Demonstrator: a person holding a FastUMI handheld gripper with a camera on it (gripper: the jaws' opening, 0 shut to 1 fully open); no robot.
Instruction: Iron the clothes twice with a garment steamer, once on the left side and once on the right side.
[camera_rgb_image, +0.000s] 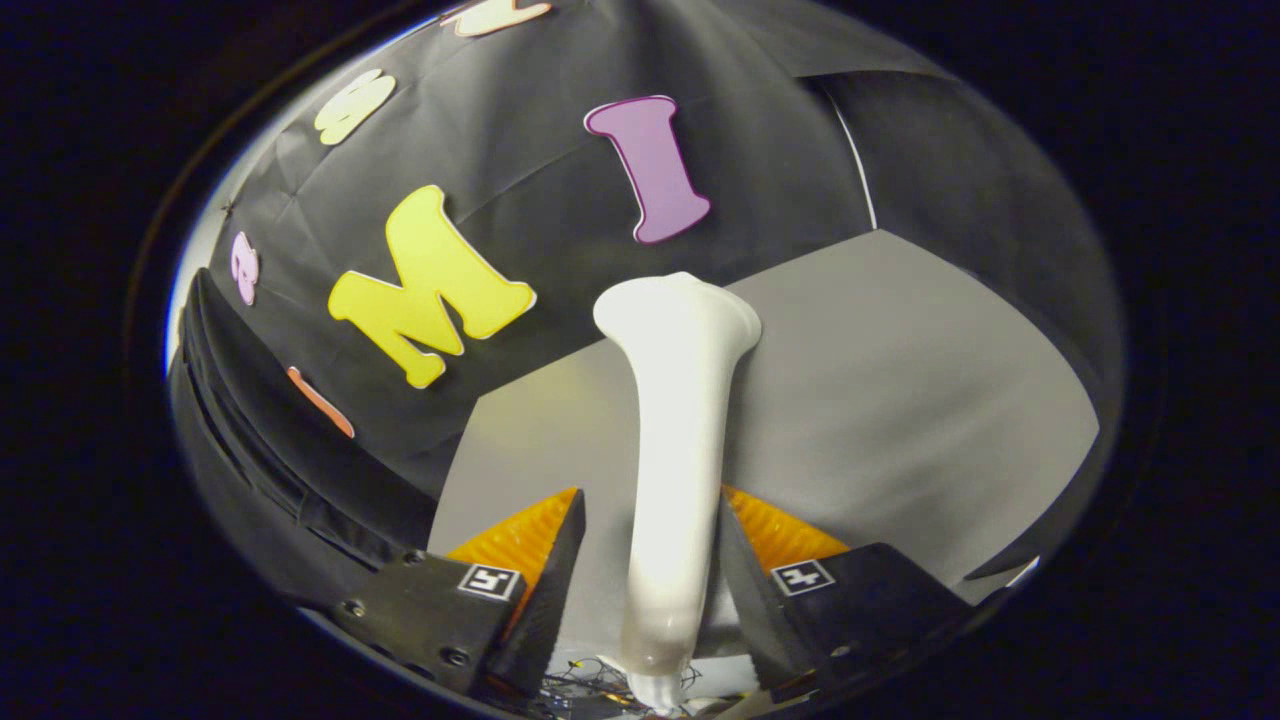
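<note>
A white garment steamer (675, 400) runs forward between my fingers, its flared head (680, 310) well beyond the tips. My gripper (650, 495) is shut on its slim handle, with the right finger tight against it and the left finger close on the other side. The steamer's lower end shows below the fingers, near some thin wires. A dark garment (260, 440) with long folds hangs to the left of the fingers, apart from the steamer head. The whole view is tilted.
A grey table top (880, 400) spreads behind and to the right of the steamer. The black cloth wall (560, 200) stands behind it. A darker panel with a thin white edge (960, 170) rises at the far right.
</note>
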